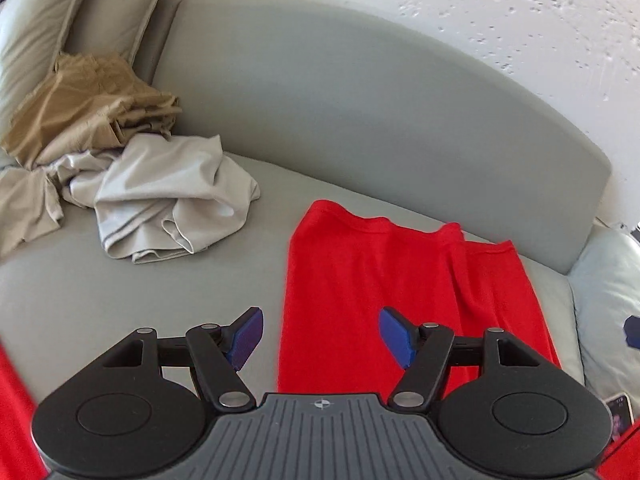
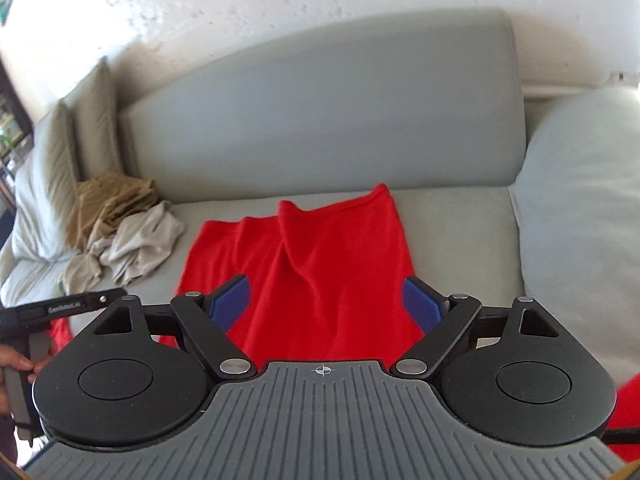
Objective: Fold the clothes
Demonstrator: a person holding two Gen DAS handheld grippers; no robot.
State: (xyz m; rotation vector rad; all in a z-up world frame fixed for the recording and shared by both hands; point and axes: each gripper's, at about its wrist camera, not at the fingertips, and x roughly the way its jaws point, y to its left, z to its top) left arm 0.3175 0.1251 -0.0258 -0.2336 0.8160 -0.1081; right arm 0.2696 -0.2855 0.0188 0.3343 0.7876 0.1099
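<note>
Now we hold both tongs, left gripper [image 1: 322, 338] and right gripper [image 2: 326, 304], released above the red garment [image 2: 316, 272], which lies mid-seat on the sofa [image 2: 320, 120], long axis running from us toward the backrest, directly ahead.

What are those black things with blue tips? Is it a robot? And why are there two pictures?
No robot here. A person holds one set of tongs in each hand, and each carries a camera looking forward along its blue tips. One picture comes from the left tongs, the other from the right tongs. Both are open and hold nothing. On the grey sofa lies a red garment, spread out. Beside it sit a crumpled pale garment and a tan one, waiting to be folded.
</note>
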